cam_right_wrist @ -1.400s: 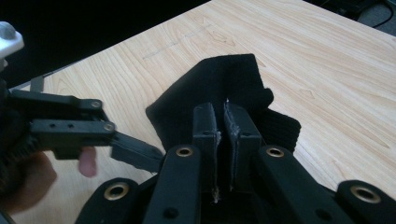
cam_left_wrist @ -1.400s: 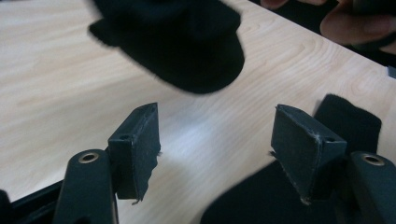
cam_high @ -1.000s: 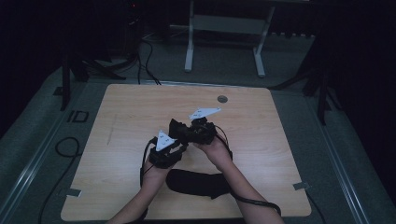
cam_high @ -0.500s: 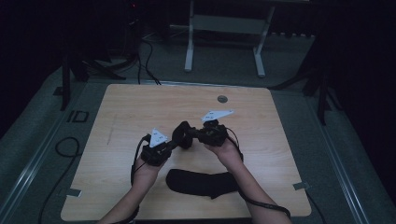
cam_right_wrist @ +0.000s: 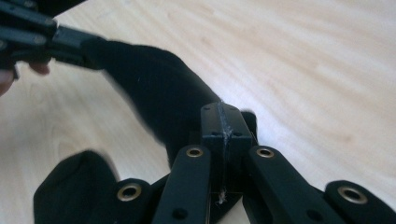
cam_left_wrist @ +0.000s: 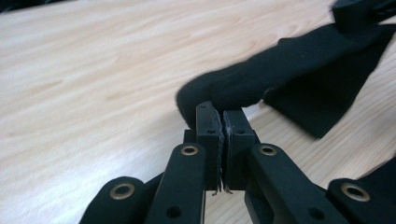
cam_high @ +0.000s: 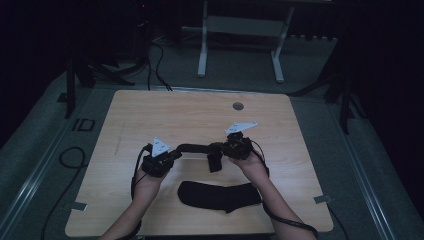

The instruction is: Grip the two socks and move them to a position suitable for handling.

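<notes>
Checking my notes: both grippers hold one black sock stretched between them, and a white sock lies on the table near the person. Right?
Not quite: the second sock is black, not white, as the high view shows. Both grippers, left and right, do hold one black sock between them.

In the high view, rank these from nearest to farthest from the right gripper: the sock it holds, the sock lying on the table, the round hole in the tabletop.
From the right gripper:
1. Held sock, clamped in its jaws, stretching left to the left gripper.
2. Lying sock, just below, near the table's front edge.
3. Round hole, toward the back edge.
</notes>
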